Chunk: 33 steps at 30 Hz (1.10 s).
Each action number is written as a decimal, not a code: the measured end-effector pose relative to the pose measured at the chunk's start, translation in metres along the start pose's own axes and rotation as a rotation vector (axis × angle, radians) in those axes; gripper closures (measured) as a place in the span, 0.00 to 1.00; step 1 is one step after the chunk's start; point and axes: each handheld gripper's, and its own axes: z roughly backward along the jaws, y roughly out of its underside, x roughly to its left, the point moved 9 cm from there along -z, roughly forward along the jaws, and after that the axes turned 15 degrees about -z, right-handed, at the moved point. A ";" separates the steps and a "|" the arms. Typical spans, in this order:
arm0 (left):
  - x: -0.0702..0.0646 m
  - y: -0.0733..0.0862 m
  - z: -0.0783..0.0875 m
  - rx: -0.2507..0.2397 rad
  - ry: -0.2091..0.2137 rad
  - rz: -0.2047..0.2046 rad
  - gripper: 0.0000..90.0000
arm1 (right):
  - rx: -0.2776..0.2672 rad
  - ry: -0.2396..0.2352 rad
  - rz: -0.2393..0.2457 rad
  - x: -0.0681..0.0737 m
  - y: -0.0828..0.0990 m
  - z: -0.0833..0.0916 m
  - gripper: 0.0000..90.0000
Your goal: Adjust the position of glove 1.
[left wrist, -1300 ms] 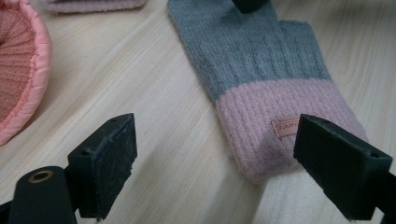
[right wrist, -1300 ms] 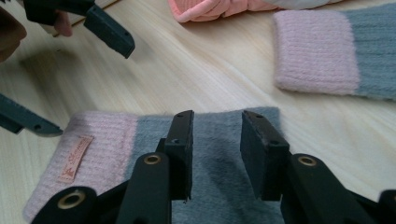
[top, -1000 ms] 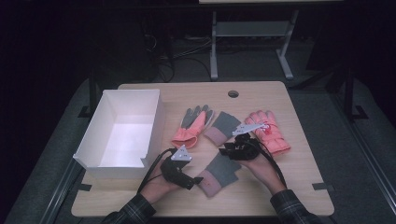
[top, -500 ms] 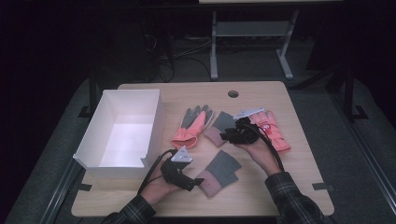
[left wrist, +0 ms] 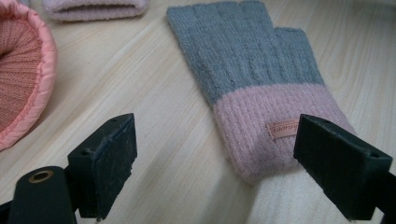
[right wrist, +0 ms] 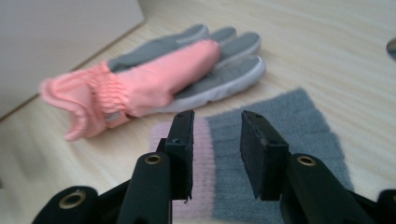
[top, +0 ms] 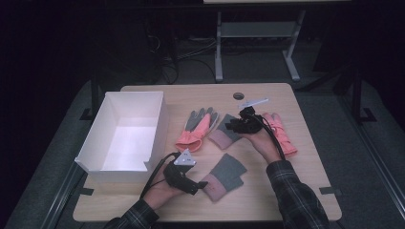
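Lying flat on the wooden surface (top: 305, 162) are four gloves, apparently being sorted toward the white box (top: 125, 133) at the left, which is standing open-topped.

Item one: the near grey-and-pink knit glove (top: 223, 175), cuff toward the person. The left claw (top: 199, 185) is resting just beside that cuff with its jaws spread wide and nothing between them, seemingly lined up to take the cuff (left wrist: 275, 135).

Item two: the far grey-and-pink knit glove (top: 225, 132), its mate. The right claw (top: 232, 126) is hovering over it, jaws partly open and gripping nothing; the right gripper view is showing both pads above the knit (right wrist: 280, 140), not pressing it.

Item three: a pink-and-grey padded glove (top: 197, 128), between box and knit pair.

Item four: a pink glove (top: 282, 136), partly under the right hand.
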 end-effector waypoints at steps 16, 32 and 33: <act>0.000 0.000 0.001 -0.002 0.001 -0.004 0.14 | 0.071 0.095 0.023 -0.021 0.017 -0.048 0.75; 0.000 0.000 0.001 -0.002 -0.003 0.001 0.14 | 0.074 0.129 0.033 -0.021 0.020 -0.049 0.96; 0.001 0.001 0.001 -0.002 -0.006 0.007 0.14 | 0.074 0.120 0.011 -0.021 0.019 -0.048 0.97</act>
